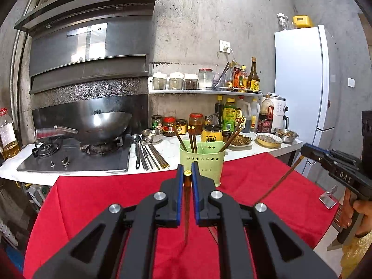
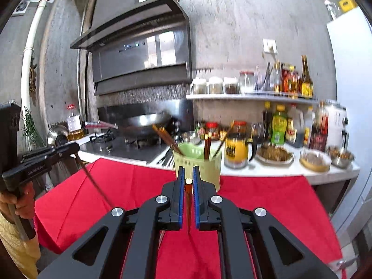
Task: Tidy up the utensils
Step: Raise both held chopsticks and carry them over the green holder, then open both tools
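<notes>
I have my left tool (image 1: 186,171) clenched on a single brown chopstick (image 1: 187,200), gripped close under its brass-capped blunt end so the tapered tip hangs down over the red cloth (image 1: 97,200). My right tool (image 2: 188,174) is clamped the same way on its own chopstick (image 2: 188,204). I judge the high grip is meant to keep each stick hanging tip-down, ready to drop into the holder. The blue pads look rubbery, set in matte black jaws; the sticks are slim, glossy and dark, like lacquered wood.

Just beyond both tools stands the pale green utensil holder (image 1: 204,162), a perforated plastic tub with several chopsticks already leaning inside at slants. It sits at the far edge of the cloth, against the white desk (image 1: 172,148).

Left of the holder, on the desk, a dark-handled ladle (image 1: 137,148) and a row of metal chopsticks (image 1: 154,157) lie flat beside the steel hob, not yet sorted. A shiny wok (image 1: 104,125) sits on the burner further left; jars and sauce bottles crowd the right.
</notes>
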`<action>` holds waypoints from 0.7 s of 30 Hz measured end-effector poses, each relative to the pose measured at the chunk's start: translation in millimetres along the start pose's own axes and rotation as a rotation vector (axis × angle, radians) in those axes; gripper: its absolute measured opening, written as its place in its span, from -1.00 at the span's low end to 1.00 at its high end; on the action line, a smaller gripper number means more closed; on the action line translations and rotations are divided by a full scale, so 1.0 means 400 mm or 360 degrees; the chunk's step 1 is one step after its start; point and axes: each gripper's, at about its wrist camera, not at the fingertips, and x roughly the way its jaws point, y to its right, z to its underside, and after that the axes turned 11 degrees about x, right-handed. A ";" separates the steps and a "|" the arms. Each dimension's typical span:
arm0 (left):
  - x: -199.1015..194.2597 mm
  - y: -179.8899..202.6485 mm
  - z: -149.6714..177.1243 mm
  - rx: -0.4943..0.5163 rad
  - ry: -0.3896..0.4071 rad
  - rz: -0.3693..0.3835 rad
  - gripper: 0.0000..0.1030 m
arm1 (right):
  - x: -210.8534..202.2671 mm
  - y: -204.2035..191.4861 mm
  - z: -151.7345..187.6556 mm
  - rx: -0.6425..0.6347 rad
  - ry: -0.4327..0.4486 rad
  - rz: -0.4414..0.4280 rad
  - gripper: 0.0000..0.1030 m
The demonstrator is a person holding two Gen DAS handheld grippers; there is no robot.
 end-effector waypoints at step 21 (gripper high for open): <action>0.176 0.028 0.138 0.0063 -0.0387 0.0062 -0.87 | 0.176 0.038 0.112 0.0012 -0.0309 0.0088 -0.87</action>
